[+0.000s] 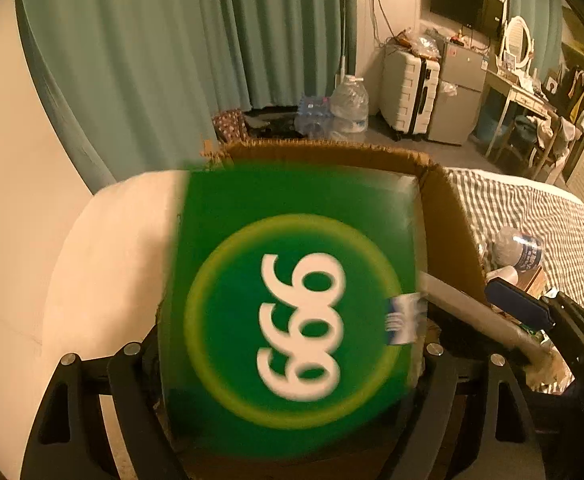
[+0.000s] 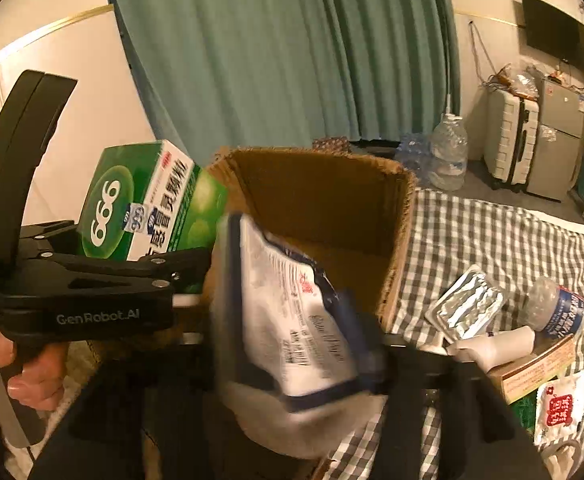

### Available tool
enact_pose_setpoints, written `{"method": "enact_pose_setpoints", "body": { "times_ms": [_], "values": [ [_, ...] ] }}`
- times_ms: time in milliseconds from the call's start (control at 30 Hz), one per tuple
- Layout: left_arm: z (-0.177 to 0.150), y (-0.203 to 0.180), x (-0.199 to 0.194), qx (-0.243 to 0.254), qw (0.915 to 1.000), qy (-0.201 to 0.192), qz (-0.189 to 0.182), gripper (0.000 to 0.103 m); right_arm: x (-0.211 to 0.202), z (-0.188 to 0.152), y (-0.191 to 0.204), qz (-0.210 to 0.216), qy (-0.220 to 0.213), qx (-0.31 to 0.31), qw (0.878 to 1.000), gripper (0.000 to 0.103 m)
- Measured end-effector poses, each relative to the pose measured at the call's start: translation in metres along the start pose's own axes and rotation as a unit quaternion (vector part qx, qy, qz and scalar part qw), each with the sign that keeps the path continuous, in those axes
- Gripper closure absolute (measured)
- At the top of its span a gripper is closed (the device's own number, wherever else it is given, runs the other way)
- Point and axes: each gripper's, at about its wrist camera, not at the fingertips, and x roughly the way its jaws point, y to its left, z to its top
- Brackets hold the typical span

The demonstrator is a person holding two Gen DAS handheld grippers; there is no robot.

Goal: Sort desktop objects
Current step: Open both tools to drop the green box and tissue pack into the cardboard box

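- Nearest the left wrist camera, the left gripper [image 1: 292,360] stands wide with the green box [image 1: 292,300] filling the space between its jaws; the box's end face, printed "999", is blurred, and whether the pads press on it cannot be told from either view.
- In the right wrist view the same green box [image 2: 148,204] sits at the tips of the left gripper [image 2: 196,264], held over the left edge of the cardboard box [image 2: 332,216], and a person's hand [image 2: 16,368] grips the handle.
- The right gripper [image 2: 300,344] has a white and dark-blue sachet [image 2: 292,320] between its jaws, blurred; whether the pads touch it cannot be told.
- The sachet is over the near edge of the open cardboard box.
- To the right, on the checked cloth [image 2: 492,240], lie a foil blister pack [image 2: 468,304], a small water bottle [image 2: 556,308], a white tube [image 2: 492,344] on a flat carton [image 2: 532,368], and a white packet with a red label [image 2: 560,404].
- Beyond the cardboard box hangs a green curtain [image 2: 284,52], with a large water jug [image 2: 448,152] and a white suitcase [image 2: 512,136] on the floor farther back.
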Motion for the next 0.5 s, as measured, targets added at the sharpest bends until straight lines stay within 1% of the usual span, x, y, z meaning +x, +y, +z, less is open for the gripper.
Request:
{"method": "enact_pose_setpoints", "body": {
  "times_ms": [100, 233, 500],
  "values": [
    [0.003, -0.001, -0.013, -0.007, 0.9998, -0.016, 0.004, 0.014, -0.008, 0.004, -0.003, -0.006, -0.008, 0.0, 1.0, 0.044],
    [0.014, -0.006, -0.031, -0.015, 0.9988, -0.045, 0.009, 0.01, -0.023, 0.012, -0.009, -0.005, -0.026, 0.006, 1.0, 0.04],
    [0.019, -0.019, -0.065, -0.03, 0.9953, -0.092, -0.006, 0.008, -0.062, 0.022, -0.016, -0.016, -0.058, 0.014, 0.998, 0.039]
  ]
}}
